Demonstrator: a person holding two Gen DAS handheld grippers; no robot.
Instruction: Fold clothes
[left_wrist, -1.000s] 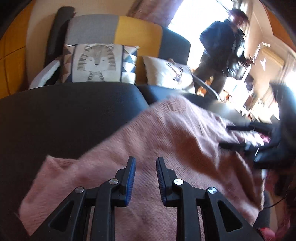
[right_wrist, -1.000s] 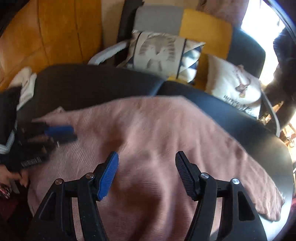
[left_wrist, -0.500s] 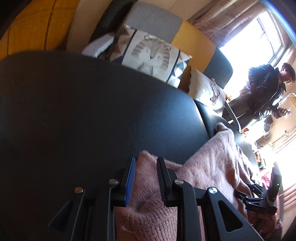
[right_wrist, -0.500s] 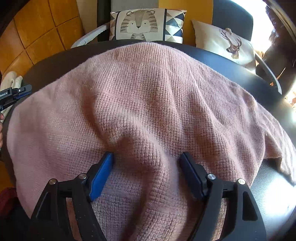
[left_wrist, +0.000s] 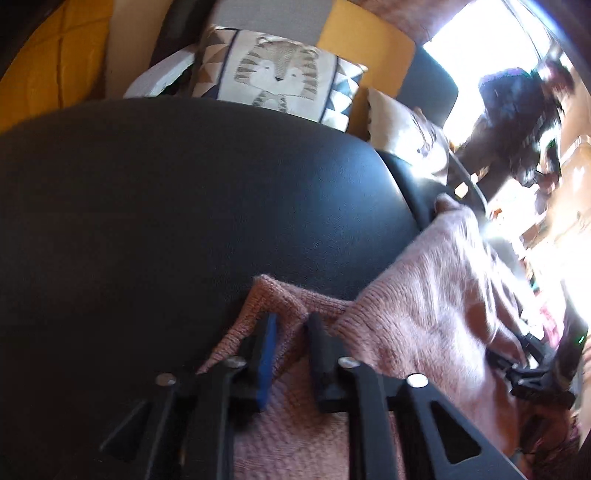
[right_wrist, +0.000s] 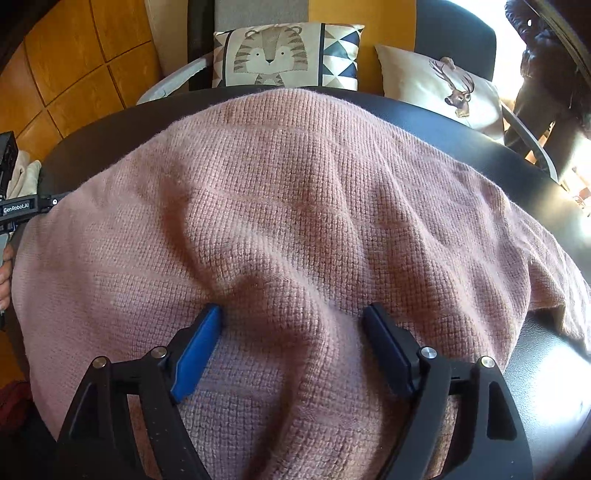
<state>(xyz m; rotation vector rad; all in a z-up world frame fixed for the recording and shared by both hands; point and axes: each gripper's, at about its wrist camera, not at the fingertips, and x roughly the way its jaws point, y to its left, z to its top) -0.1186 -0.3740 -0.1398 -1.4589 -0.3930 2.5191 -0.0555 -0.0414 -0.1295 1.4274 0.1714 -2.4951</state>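
Left gripper (left_wrist: 290, 334) has just clamped down, its fingers (left_wrist: 266, 350) pinching a corner of the pink knitted sweater (right_wrist: 295, 221) between them. Over on the right gripper (right_wrist: 293, 328), the fingers (right_wrist: 195, 349) have been spreading and now stand wide, tips pressed into the knit, gripping nothing. The sweater lies spread across the black bench (left_wrist: 166, 203). Beyond it, a tiger cushion (right_wrist: 286, 53) and a deer cushion (right_wrist: 439, 92) sit on a chair, and a person (left_wrist: 513, 125) stands by the bright window.
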